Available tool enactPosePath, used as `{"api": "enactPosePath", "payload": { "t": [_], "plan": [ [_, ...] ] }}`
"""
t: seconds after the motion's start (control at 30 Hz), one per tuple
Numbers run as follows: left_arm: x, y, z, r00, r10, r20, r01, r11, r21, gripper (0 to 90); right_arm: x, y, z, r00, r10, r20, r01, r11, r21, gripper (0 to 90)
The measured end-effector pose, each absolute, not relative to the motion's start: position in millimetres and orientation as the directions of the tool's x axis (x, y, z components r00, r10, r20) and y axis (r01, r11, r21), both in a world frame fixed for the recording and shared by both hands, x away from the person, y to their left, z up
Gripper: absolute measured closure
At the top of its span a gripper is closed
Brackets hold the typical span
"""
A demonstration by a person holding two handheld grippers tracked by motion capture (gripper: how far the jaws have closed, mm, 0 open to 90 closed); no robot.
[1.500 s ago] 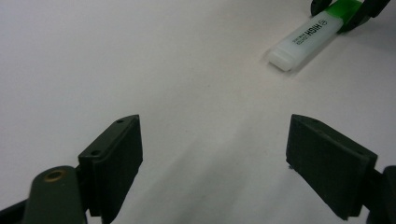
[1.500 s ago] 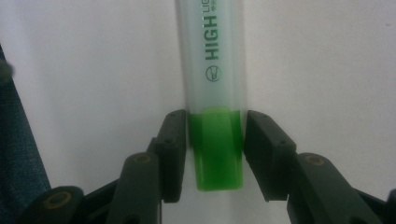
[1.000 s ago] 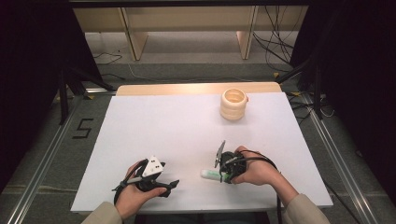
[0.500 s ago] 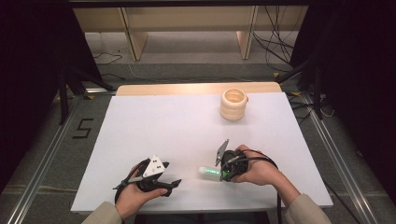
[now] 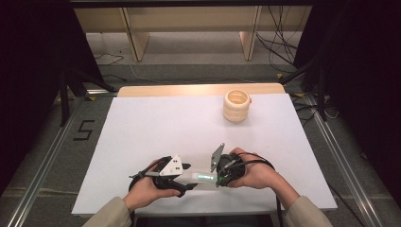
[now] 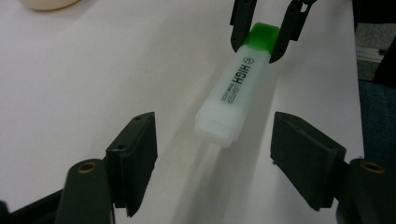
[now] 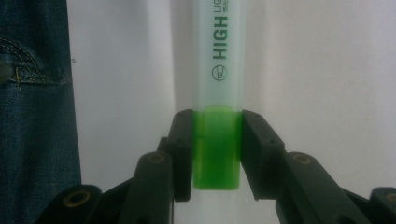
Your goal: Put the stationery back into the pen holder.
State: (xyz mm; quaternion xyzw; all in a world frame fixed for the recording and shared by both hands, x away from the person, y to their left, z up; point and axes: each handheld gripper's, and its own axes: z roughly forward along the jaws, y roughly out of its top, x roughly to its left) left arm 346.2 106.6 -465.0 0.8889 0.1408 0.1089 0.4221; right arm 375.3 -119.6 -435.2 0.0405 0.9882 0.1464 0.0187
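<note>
— What is laid out, taken from the largest thing down?

— A white table top (image 5: 156, 127) is seen from the high view, with a strip of pale wood along its far edge; a ribbed, cream-coloured wooden pot (image 5: 237, 105) is stood on the far right part of it, well apart from both hands; near the front edge the left gripper (image 5: 189, 175) and the right gripper (image 5: 215, 177) are pointed towards each other, each carried in a hand; a highlighter (image 5: 201, 177) is stretched between them.

— How is the highlighter held?

— It is clamped at its green end (image 7: 216, 147) by the right gripper (image 7: 216, 154), whose pads (image 7: 183, 154) are pressed on both sides of that end; the pale barrel, printed with the word HIGH, is carried away from those jaws and lifted clear of the table, a shadow being cast beneath it in the left gripper view.

— And the left tongs?

— The left gripper (image 6: 212, 154) is held moderately wide; its jaws have just been closing; the free white end of the highlighter (image 6: 231, 100) is placed between and just ahead of the two pads (image 6: 135, 149), and neither pad is touched by it; the right gripper (image 6: 266, 28) is seen beyond, at the green end.

— Anything else?

— A strip of blue denim (image 7: 32, 93) is shown beside the table edge in the right gripper view.
</note>
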Motion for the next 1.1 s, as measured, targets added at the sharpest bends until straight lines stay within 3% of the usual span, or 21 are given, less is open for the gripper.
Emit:
{"api": "enactPosePath", "payload": {
  "t": [0.43,0.6,0.83,1.1],
  "plan": [
    [356,85,-471,0.979,0.198,0.055,0.092,-0.663,0.743,43.0,371,-113,-434,-0.999,0.047,-0.023,0.037,0.949,0.313,67.2],
    [357,83,-474,0.983,0.178,0.042,0.091,-0.675,0.732,47.4,369,-112,-433,-0.999,0.036,-0.021,0.027,0.946,0.324,67.2],
    [355,80,-474,0.988,0.153,0.029,0.085,-0.686,0.723,61.1,368,-111,-431,-1.000,0.009,-0.021,0.001,0.936,0.353,67.2],
    [355,81,-473,0.991,0.132,0.025,0.075,-0.698,0.712,63.7,367,-111,-431,-1.000,-0.009,-0.029,-0.018,0.934,0.357,66.8]
  ]
}}
